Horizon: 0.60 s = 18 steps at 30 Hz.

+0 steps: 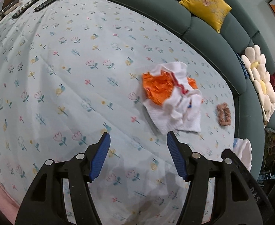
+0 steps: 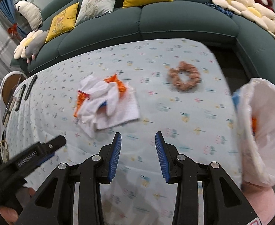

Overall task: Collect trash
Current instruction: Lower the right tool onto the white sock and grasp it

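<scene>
Left wrist view: crumpled white tissues (image 1: pixel 175 101) with orange wrapper (image 1: pixel 157 88) lie on the surface (image 1: pixel 71 78), just beyond the left tongs (image 1: pixel 138 140), wide apart, empty.

Right wrist view: the tissues (image 2: pixel 105 103) lie left of a scrunchie (image 2: pixel 184 78); right tongs (image 2: pixel 138 140) apart, holding nothing.

- The light is soft and even on my tablecloth (image 1: pixel 62 75).
- My tongs make faint shadows below.
- My right view is smeared.
- Edges bend round, with dark corners.
</scene>
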### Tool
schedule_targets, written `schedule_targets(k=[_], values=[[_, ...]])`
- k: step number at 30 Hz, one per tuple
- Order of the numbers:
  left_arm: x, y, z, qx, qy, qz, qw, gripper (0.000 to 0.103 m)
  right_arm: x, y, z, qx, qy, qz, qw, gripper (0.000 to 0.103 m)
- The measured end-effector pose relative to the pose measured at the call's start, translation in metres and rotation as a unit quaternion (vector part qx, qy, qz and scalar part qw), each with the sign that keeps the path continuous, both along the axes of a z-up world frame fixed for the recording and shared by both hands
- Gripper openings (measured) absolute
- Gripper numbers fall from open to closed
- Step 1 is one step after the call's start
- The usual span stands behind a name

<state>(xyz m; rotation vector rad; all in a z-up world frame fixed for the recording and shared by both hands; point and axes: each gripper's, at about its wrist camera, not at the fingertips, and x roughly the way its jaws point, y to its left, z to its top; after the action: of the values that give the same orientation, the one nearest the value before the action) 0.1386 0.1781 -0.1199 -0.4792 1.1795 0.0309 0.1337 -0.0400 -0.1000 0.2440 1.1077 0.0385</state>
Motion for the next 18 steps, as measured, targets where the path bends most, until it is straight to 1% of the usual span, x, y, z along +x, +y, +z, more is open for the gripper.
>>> schedule_targets(k=[2, 6, 9, 12, 18], values=[[0.004, 0.005, -0.002, -0.001, 0.001, 0.003, 1.0, 0.06, 0.012, 0.011, -0.001, 0.011, 0.004, 0.004, 1.0, 0.037], [0.014, 0.026, -0.006, -0.007, 0.004, 0.024, 0.9997, 0.061, 0.034, 0.037, 0.0, 0.017, 0.003, 0.024, 1.0, 0.037], [0.02, 0.041, -0.01, -0.013, 0.008, 0.037, 0.9992, 0.061, 0.051, 0.056, -0.001, 0.02, 0.002, 0.038, 0.999, 0.037], [0.026, 0.052, -0.012, -0.012, 0.008, 0.044, 0.9989, 0.061, 0.067, 0.067, -0.004, 0.02, 0.001, 0.04, 0.999, 0.037], [0.038, 0.058, -0.015, -0.017, 0.013, 0.049, 0.9985, 0.061, 0.098, 0.082, -0.025, 0.012, 0.026, 0.039, 0.999, 0.037]])
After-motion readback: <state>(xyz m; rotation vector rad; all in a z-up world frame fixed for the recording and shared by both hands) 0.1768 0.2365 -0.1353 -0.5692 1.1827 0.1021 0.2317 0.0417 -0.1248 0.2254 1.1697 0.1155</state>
